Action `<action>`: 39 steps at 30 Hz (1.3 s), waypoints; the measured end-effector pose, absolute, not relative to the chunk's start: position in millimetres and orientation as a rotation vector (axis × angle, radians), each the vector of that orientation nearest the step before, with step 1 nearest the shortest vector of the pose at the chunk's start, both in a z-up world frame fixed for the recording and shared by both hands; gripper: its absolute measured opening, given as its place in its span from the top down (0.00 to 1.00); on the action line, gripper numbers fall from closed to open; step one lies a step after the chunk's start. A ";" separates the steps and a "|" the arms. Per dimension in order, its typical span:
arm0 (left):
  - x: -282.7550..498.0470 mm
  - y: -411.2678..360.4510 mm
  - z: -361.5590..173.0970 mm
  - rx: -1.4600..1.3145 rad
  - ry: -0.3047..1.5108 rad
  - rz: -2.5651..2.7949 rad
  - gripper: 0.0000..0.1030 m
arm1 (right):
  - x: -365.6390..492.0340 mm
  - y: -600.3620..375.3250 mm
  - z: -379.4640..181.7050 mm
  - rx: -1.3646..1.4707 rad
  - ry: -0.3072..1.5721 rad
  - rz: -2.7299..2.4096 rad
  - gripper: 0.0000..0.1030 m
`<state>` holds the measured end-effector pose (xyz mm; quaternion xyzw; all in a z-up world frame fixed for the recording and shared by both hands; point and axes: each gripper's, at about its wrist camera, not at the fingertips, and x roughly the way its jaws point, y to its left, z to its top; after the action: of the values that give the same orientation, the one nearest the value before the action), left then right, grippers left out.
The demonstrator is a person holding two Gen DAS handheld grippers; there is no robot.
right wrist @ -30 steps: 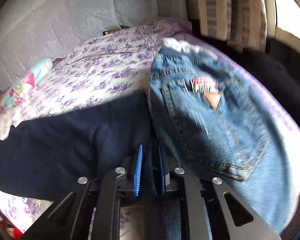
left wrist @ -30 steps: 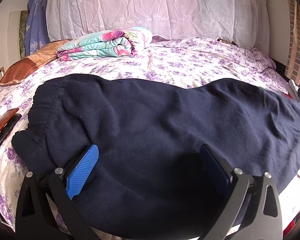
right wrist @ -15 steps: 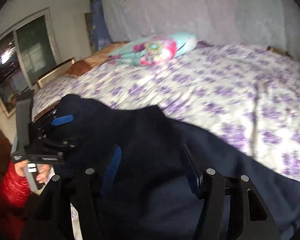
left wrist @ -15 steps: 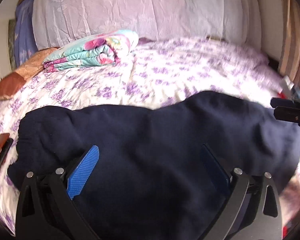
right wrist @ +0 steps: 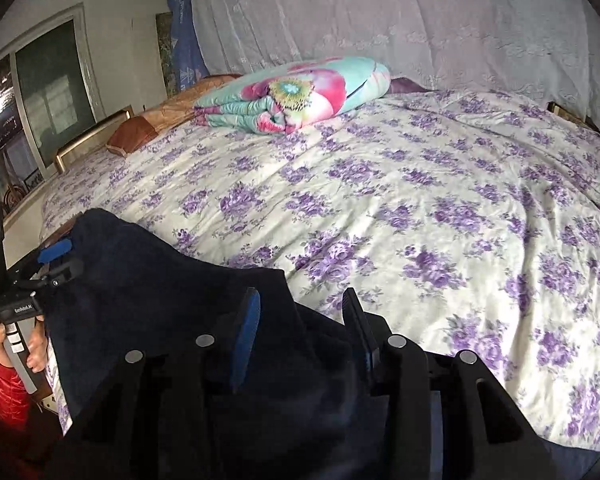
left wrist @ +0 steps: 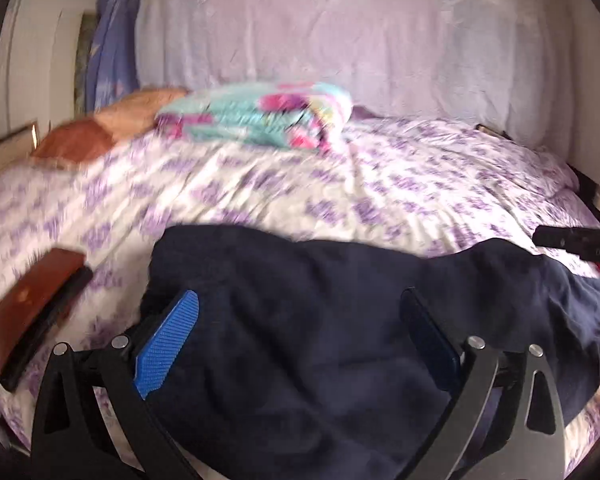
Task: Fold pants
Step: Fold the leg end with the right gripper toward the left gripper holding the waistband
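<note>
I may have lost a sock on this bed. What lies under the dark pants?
The purple-flowered bedsheet shows around the dark pants. Anything beneath them is covered and cannot be seen.

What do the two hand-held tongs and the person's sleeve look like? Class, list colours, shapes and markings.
Left tongs: black angular arms with triangular cut-outs, silver round pins, and fingers faced with textured blue pads. Right tongs: the same black frame, silver pins and blue pads. In the right wrist view, the left tool's black body carries small white lettering above a grey handle. The sleeve is shiny red.

Small print on left tongs illegible.
</note>
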<state>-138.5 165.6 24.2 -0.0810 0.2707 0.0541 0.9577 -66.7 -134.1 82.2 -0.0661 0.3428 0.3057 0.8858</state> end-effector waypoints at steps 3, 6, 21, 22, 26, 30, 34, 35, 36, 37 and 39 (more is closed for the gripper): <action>-138.4 168.6 21.7 -0.175 0.544 0.095 0.05 | -43.7 -99.3 54.4 -0.230 0.776 0.633 0.73; -129.0 156.9 19.1 -0.094 0.577 0.146 0.05 | -28.3 -89.9 53.3 -0.237 0.773 0.624 0.98; -145.0 164.4 43.1 -0.162 0.548 0.185 0.05 | -86.6 -134.5 84.3 -0.161 0.602 0.574 0.63; -145.4 164.0 47.3 -0.169 0.541 0.176 0.05 | -95.1 -134.8 81.2 -0.172 0.618 0.595 0.56; -91.6 159.5 15.3 0.031 0.687 0.339 0.04 | -76.5 -122.7 23.4 -0.241 0.827 0.586 0.43; -78.7 187.8 15.5 -0.158 0.735 0.292 0.04 | -78.1 -141.1 36.1 -0.119 0.799 0.591 0.42; -101.3 201.0 13.1 -0.256 0.663 0.214 0.04 | -138.1 -209.5 59.7 0.054 0.647 0.556 0.21; -105.5 204.2 12.6 -0.280 0.654 0.205 0.04 | -155.0 -233.9 62.0 0.104 0.620 0.528 0.20; -109.3 208.3 11.2 -0.313 0.645 0.189 0.04 | -171.3 -260.1 62.0 0.152 0.603 0.481 0.19; -112.2 211.9 10.4 -0.342 0.632 0.172 0.04 | -188.1 -291.8 60.5 0.215 0.600 0.415 0.19; -112.5 218.1 10.9 -0.390 0.624 0.162 0.04 | -215.6 -347.5 52.0 0.354 0.637 0.299 0.19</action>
<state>-112.5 218.1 10.9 -0.1905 0.3045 0.0793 0.9299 -215.6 -347.5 52.0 0.1725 0.3104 0.1455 0.9234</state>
